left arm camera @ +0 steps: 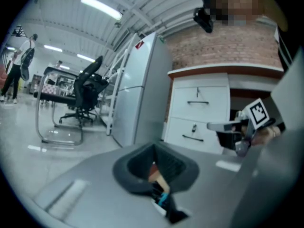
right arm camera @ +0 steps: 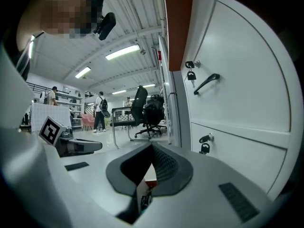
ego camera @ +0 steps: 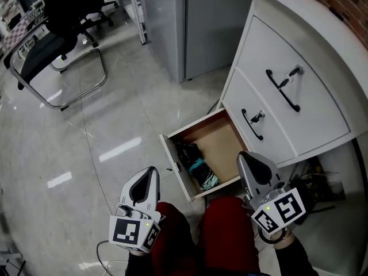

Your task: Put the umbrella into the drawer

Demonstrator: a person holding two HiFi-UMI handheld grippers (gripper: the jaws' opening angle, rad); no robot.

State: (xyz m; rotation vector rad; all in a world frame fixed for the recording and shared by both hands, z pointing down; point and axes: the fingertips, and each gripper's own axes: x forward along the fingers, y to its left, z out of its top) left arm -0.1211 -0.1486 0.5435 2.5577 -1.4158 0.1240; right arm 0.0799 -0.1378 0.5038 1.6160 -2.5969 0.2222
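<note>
Where the two jaws of the left gripper meet, no gap is left at the tips, and nothing is gripped between them. Only a narrow slit is seen lower down, behind the ribbed dark pads. The right gripper is likewise drawn fully together, with nothing clamped and nothing touched. Both are held in front of the white cabinet, and each marker cube is turned up toward the head camera.

The umbrella is seen folded into a short black bundle, with a teal part and a pale patch toward the end nearest the drawer front. It is laid lengthwise in the open drawer, along the side wall at the left in the head view. The rest of the wood-coloured bottom is left bare. The drawer is set below two closed fronts and is pulled well out over the glossy floor.

From the head view the umbrella is found between the two grippers, a little beyond their tips and apart from both. The left gripper is held outside the drawer's left wall, and the right gripper is seen over the drawer's right front corner. In the left gripper view a sliver of black and teal is glimpsed through the slit below the closed tips.
</note>
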